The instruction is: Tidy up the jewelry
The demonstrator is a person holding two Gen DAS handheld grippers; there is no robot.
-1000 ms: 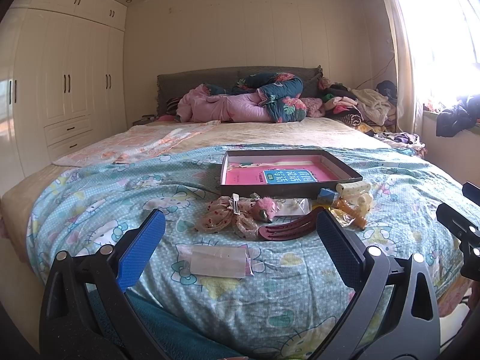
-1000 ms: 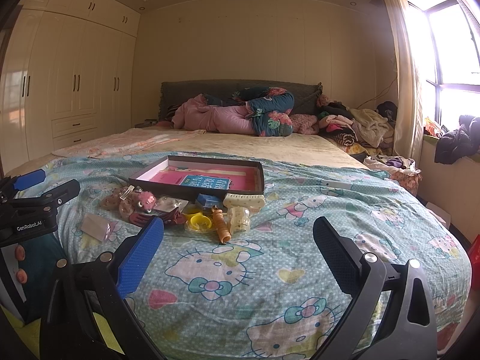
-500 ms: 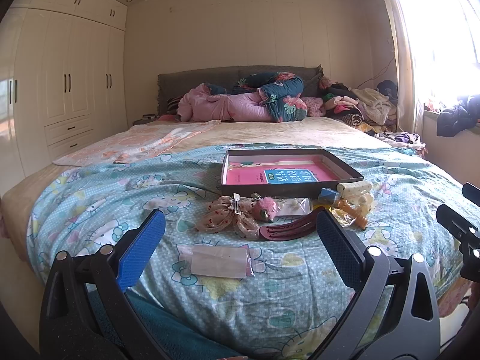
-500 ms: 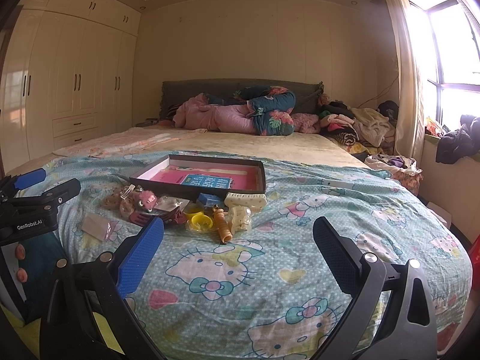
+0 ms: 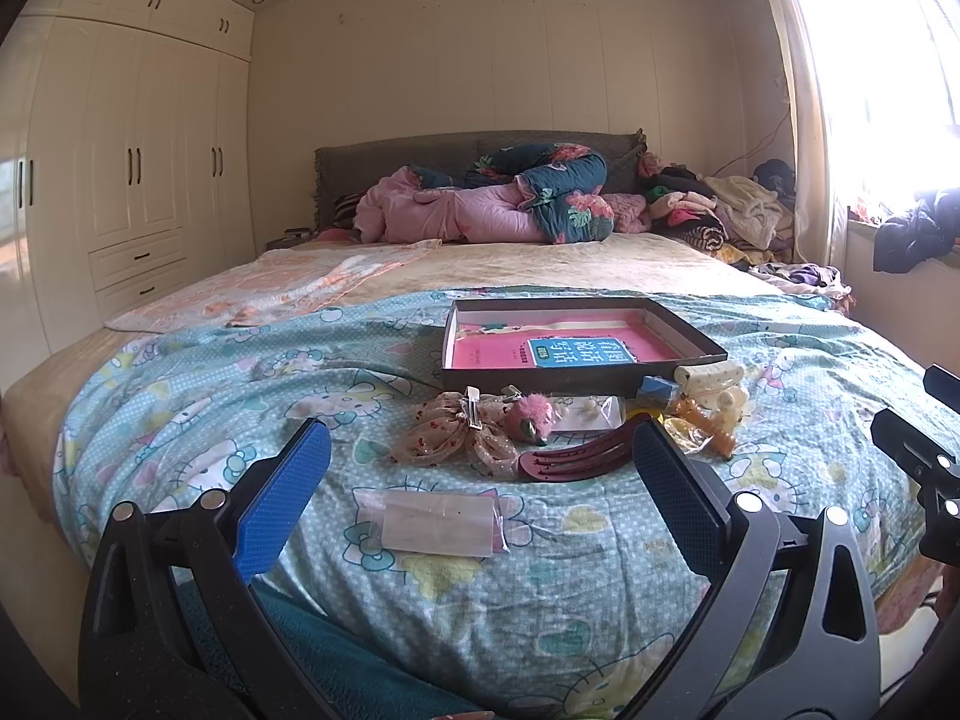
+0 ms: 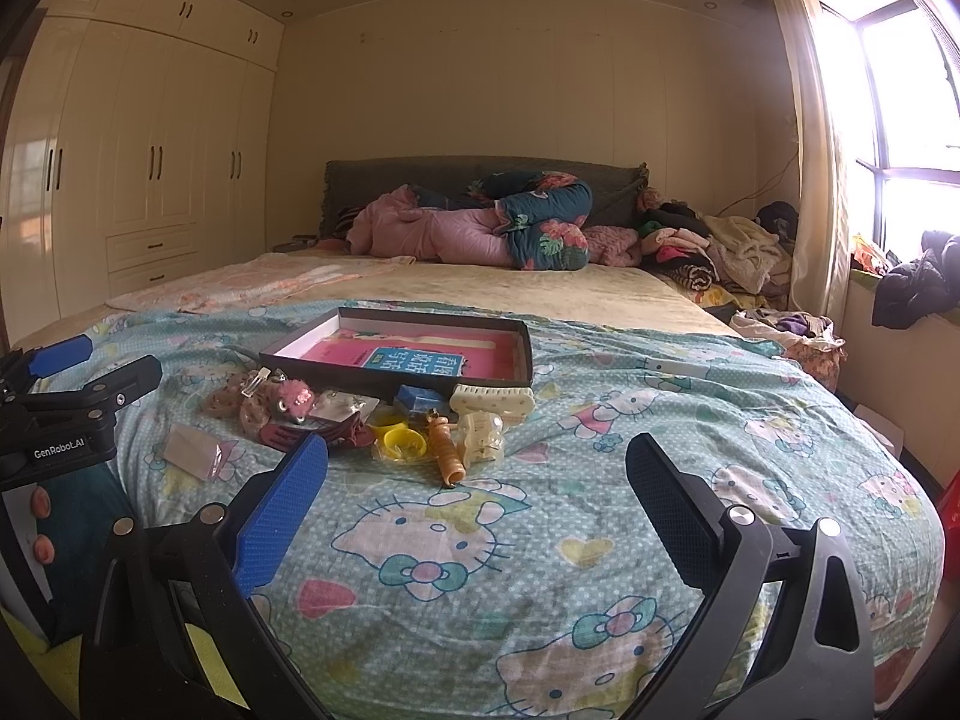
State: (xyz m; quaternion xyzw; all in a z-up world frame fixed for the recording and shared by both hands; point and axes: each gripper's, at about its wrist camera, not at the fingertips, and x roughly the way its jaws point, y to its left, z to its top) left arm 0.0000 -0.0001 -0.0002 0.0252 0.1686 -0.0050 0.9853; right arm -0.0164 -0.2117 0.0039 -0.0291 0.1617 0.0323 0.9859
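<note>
A dark shallow box with a pink lining and a blue card lies on the bed. In front of it sits a heap of hair accessories: a spotted bow, a fluffy pink clip, a maroon claw clip, a cream comb, yellow rings, an orange clip. A clear packet lies nearest. My left gripper is open, just short of the packet. My right gripper is open over bare bedspread, right of the heap.
The bed carries a Hello Kitty bedspread, rolled quilts and a clothes pile by the headboard. Wardrobes line the left wall. A bright window is on the right.
Both views have tilted slightly, so the bed sits a little lower in frame. Nothing on the bed has moved and both grippers stay open.
</note>
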